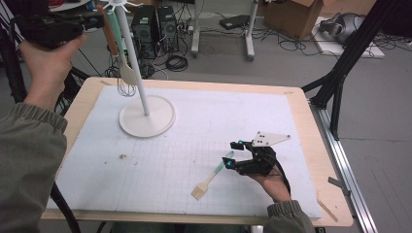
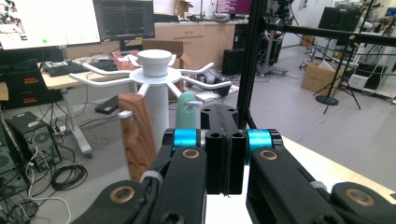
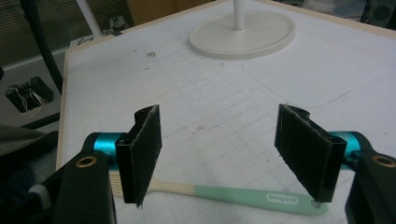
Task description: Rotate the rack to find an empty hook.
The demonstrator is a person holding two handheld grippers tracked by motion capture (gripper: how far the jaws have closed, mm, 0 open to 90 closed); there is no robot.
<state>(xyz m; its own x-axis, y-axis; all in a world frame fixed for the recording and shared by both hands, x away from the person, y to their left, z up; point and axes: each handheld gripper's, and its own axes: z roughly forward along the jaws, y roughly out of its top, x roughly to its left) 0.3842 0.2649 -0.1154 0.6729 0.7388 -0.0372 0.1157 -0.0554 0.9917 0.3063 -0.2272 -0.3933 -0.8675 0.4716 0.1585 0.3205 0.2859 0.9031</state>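
Lying flat on the white gridded mat (image 1: 194, 145) at six o'clock, the mint-handled, cream-necked pastry brush (image 3: 219, 192) sits between the spread jaws of the right gripper (image 3: 233, 154), untouched. Farther off at eleven o'clock, the left gripper (image 2: 225, 140), jaws pressed together on nothing, hangs beside the white hook-topped utensil stand (image 2: 154, 79), where wooden-handled and mint-handled utensils hang.

Research lab. Monitors (image 2: 74, 21) lit on desks, PC towers (image 1: 155, 26) on the bare floor amid loose cables (image 1: 176, 62). Cardboard boxes (image 1: 299, 14) stacked about, black aluminium frame (image 2: 250, 60) standing by. Gridded white mat (image 1: 204, 145) covers the work surface (image 1: 325, 160).
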